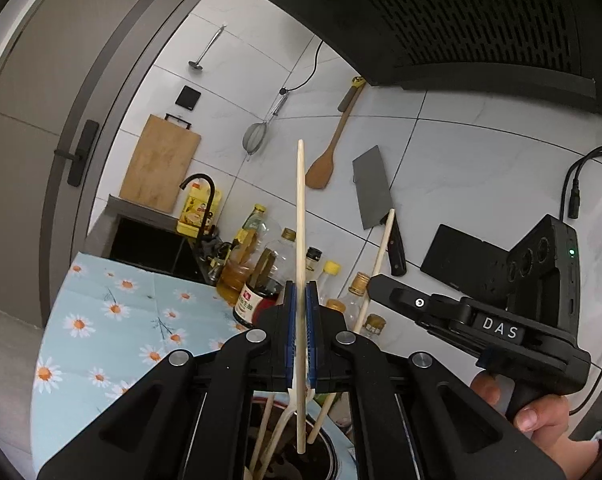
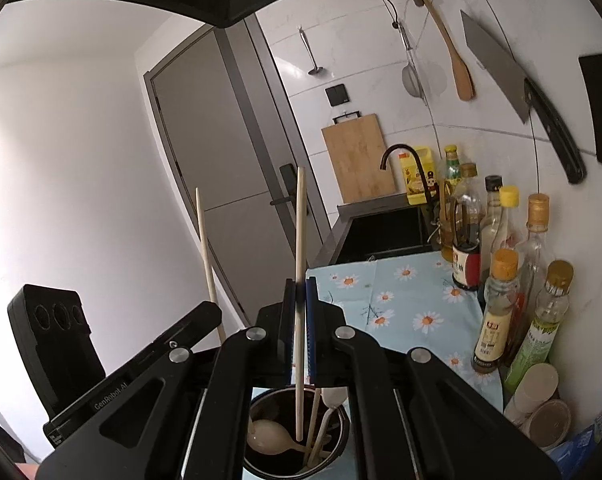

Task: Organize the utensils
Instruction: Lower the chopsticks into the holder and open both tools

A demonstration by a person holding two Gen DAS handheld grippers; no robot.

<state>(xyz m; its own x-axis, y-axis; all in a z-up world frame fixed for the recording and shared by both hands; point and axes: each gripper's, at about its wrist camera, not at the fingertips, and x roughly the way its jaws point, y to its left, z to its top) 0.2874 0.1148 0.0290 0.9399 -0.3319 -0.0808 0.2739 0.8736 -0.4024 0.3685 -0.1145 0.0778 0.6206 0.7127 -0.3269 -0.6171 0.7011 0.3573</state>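
Observation:
My left gripper (image 1: 301, 296) is shut on a pale wooden chopstick (image 1: 300, 208), held upright, its lower end over a dark utensil cup (image 1: 321, 456). My right gripper (image 2: 300, 292) is shut on another wooden chopstick (image 2: 300, 232), upright, its tip inside the same cup (image 2: 337, 444). The cup holds plastic spoons (image 2: 269, 436) and several sticks. The right gripper body (image 1: 497, 328) shows in the left view, with its chopstick (image 1: 377, 264). The left gripper body (image 2: 61, 344) and its chopstick (image 2: 207, 256) show in the right view.
Oil and sauce bottles (image 2: 501, 308) line the wall on a daisy-print cloth (image 2: 401, 304). A black sink (image 2: 381, 232) with tap lies beyond. A cleaver (image 2: 513, 80), wooden spatula (image 2: 457, 64), strainer and cutting board (image 2: 357, 160) hang on the tiled wall. Range hood overhead (image 1: 461, 12).

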